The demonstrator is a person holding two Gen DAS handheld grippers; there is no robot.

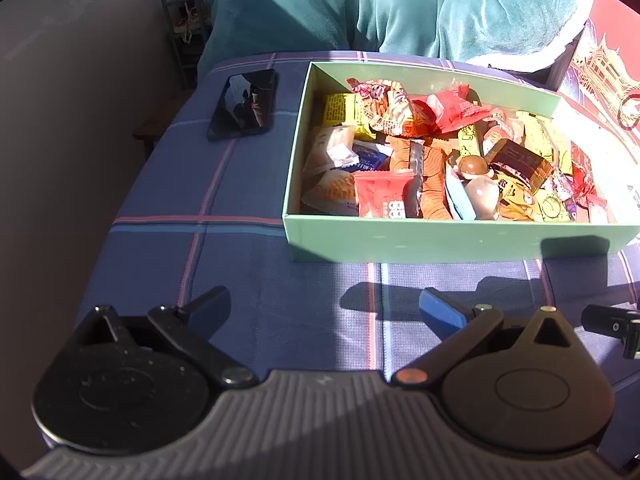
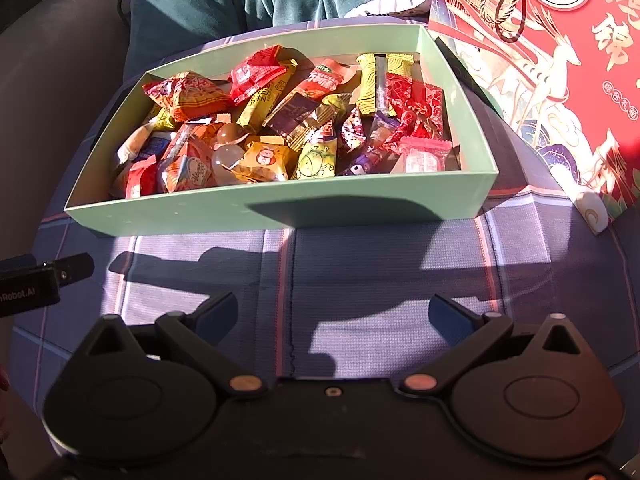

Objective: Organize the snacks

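A woven blue tablecloth [image 1: 240, 240] with thin pink and pale-blue check lines covers the table, its ribbed weave catching hard sunlight that throws sharp shadows of both tools across it. Behind the table a person in a plush teal garment [image 1: 400, 12] sits close to the far edge, and off to the left a dim grey wall and a small metal rack [image 1: 182, 28] are in shade. On the cloth stands a shallow, pale green cardboard box [image 2: 280, 210], rectangular with matte straight walls, and inside it lies a loose heap of wrapped snacks [image 2: 280, 128]: crinkly foil packets in red, orange and yellow, a brown-and-gold wrapper, purple sweets and a couple of glossy round pieces. A black phone [image 1: 244, 104] with a mirror-smooth screen lies flat just left of the box. To the right, touching the box's end, leans a glossy red gift box [image 2: 560, 60] printed with gold buildings, deer and a braided cord. The left gripper [image 1: 324, 312] hovers above bare cloth in front of the box, its blue-padded fingers spread wide with nothing between them; the right gripper [image 2: 334, 316] sits likewise, fingers apart and empty, just short of the box's near wall.
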